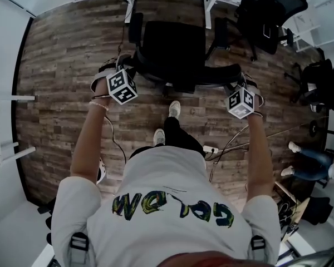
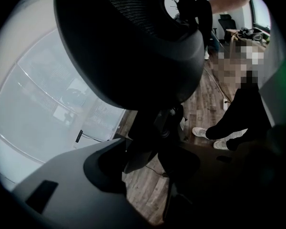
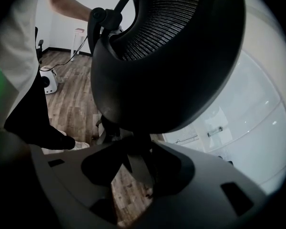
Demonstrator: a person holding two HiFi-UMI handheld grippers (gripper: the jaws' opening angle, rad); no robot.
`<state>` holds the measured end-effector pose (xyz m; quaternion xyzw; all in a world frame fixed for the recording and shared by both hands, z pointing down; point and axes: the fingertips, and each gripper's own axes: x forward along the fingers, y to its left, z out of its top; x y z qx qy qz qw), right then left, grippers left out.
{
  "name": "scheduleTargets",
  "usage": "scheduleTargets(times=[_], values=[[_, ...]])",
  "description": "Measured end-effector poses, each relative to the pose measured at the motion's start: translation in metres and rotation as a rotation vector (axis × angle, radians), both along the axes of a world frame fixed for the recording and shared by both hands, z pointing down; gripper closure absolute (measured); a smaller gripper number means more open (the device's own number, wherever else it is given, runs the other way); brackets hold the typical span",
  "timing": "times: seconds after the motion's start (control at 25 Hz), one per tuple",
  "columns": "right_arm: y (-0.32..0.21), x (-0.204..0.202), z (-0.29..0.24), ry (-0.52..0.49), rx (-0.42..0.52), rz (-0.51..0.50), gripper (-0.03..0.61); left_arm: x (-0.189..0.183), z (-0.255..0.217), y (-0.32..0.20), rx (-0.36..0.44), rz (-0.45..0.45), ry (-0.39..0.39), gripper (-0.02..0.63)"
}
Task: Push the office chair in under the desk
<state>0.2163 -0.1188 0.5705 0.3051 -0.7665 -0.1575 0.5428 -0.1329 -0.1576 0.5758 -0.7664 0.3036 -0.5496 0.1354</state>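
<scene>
Spare black chair [image 1: 270, 15] upper right; power strip [image 1: 210, 148] on wood floor [image 1: 61, 65]; bystander [image 1: 310, 164] right edge.

The only lettering is on the back of the person's white shirt [image 1: 172, 204], at 6 o'clock in the head view. It is one word in large hand-painted letters, dark blue filled with green and yellow. It runs across the shoulders and is seen upside down. It seems to start with "GOL", and the remaining letters are too distorted to read with certainty.

The left gripper's cube [image 1: 122, 86], at 10 o'clock, and the right gripper's cube [image 1: 240, 102], at 2 o'clock, carry square black-and-white coded markers. These are patterns, not letters or digits.
</scene>
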Motion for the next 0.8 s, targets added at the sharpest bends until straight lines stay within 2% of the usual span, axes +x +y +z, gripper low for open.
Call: scheduleTargets(times=[0.36, 0.8], values=[[-0.071, 0.012, 0.001, -0.004, -0.011, 0.009, 0.385, 0.011, 0.0, -0.056, -0.02, -0.012, 0.007, 0.402], [-0.162, 0.013, 0.001, -0.006, -0.016, 0.0, 0.39, 0.011, -0.002, -0.153, -0.013, -0.059, -0.001, 0.396]])
